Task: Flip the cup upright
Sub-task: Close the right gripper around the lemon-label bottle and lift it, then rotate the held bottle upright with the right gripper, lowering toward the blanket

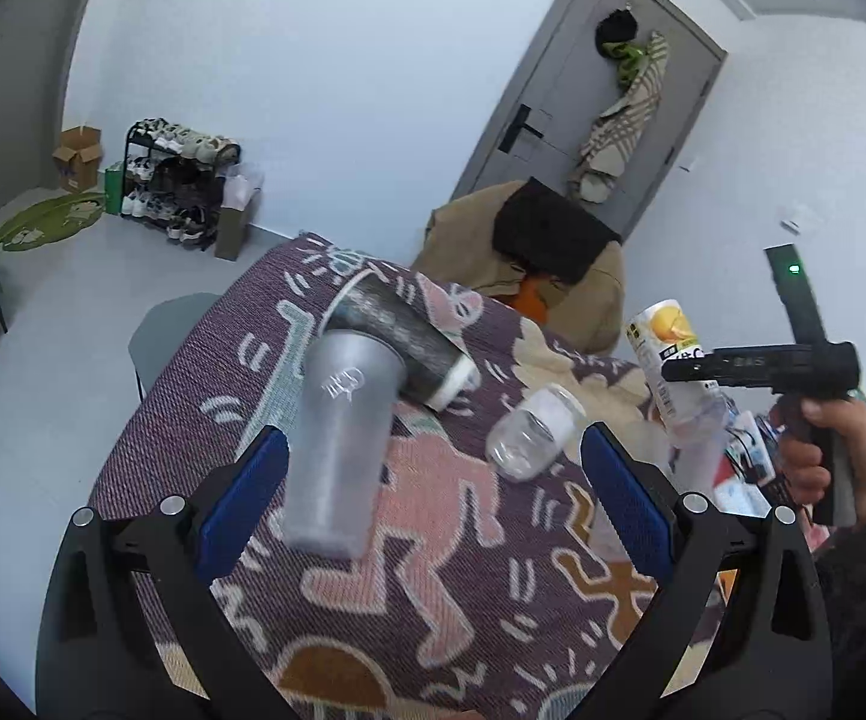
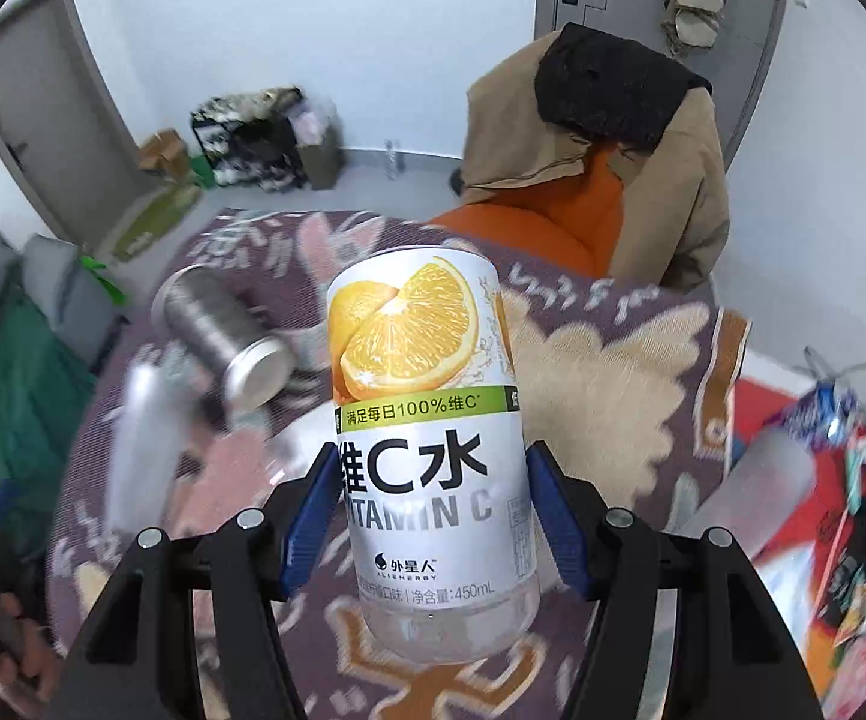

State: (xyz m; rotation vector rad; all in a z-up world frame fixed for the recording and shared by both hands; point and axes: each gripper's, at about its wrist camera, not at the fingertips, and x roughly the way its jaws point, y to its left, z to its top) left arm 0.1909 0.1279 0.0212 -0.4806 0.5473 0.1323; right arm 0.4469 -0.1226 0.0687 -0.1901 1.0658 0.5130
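A frosted grey cup [image 1: 340, 438] stands upside down and tilted on the patterned cloth, blurred, just inside my left gripper's [image 1: 433, 492] left blue pad [image 1: 247, 498]. The left jaws are wide open and do not hold it. It also shows as a blurred streak in the right wrist view [image 2: 139, 438]. My right gripper [image 2: 430, 516] is shut on an upside-down vitamin C water bottle [image 2: 433, 438], held above the cloth. The bottle and the right gripper also show in the left wrist view [image 1: 667, 360].
A steel tumbler [image 1: 397, 342] lies on its side behind the cup. A clear jar [image 1: 532, 432] lies on its side mid-table. Packets and clutter [image 2: 853, 480] sit at the right edge. A chair with a tan coat [image 2: 613, 138] stands behind the round table [image 1: 433, 570].
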